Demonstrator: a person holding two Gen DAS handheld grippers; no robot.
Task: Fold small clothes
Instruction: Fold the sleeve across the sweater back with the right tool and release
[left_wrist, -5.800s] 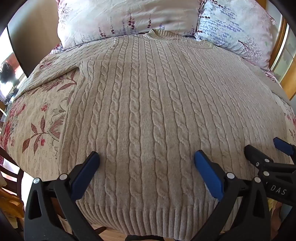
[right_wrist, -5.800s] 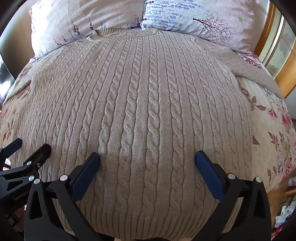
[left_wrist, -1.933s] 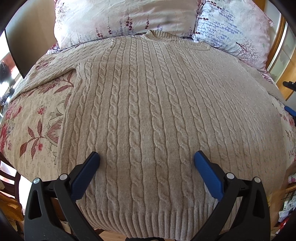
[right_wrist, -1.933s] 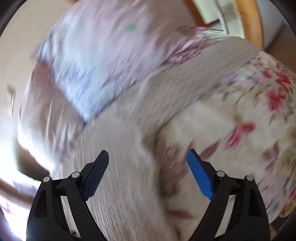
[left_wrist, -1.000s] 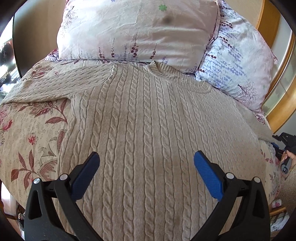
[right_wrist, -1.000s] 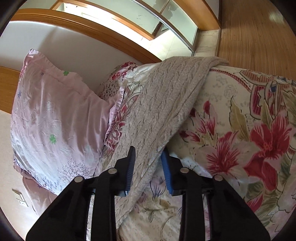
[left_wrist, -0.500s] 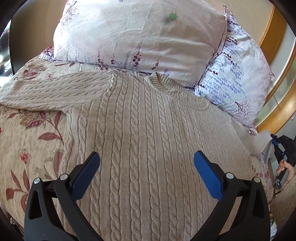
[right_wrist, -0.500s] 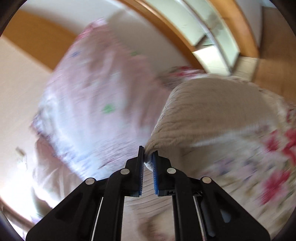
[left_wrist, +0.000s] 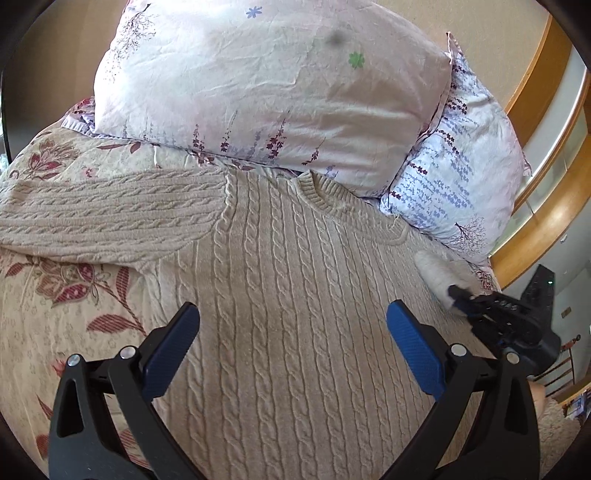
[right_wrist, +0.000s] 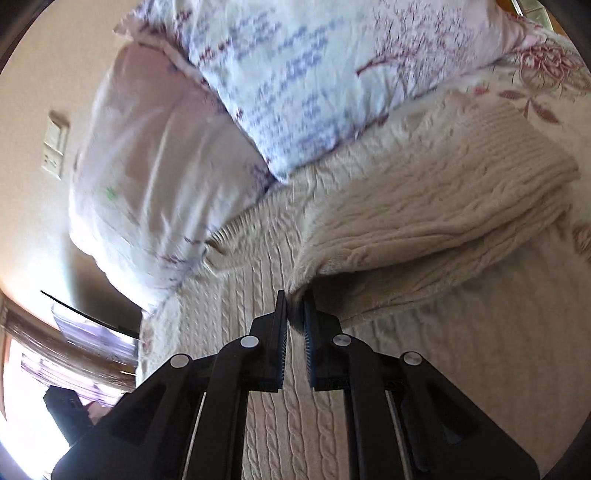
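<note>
1. The left gripper (left_wrist: 291, 347) hangs over the lower body of the beige cable-knit sweater (left_wrist: 280, 295), its blue pads spread wide with nothing between them and not pressing on the knit.
2. The right gripper (right_wrist: 295, 314) is clamped tight on the cuff end of the sweater's sleeve (right_wrist: 424, 221); the sleeve is lifted and doubled back above the sweater's body, sagging in a loose arc.
3. In the left wrist view that gripper (left_wrist: 458, 295) shows at the sweater's right edge, the pale sleeve end bunched at its tip.
4. The other sleeve (left_wrist: 103, 214) lies flat, stretched out to the left across the floral bedspread (left_wrist: 55, 295).
5. The collar (left_wrist: 343, 206) touches the pillows: a pink one (left_wrist: 258, 85) behind it, a bluish one (left_wrist: 461, 166) to the right.
6. Bare bedspread stays open on the left; a wooden frame (left_wrist: 546, 206) bounds the far right.
</note>
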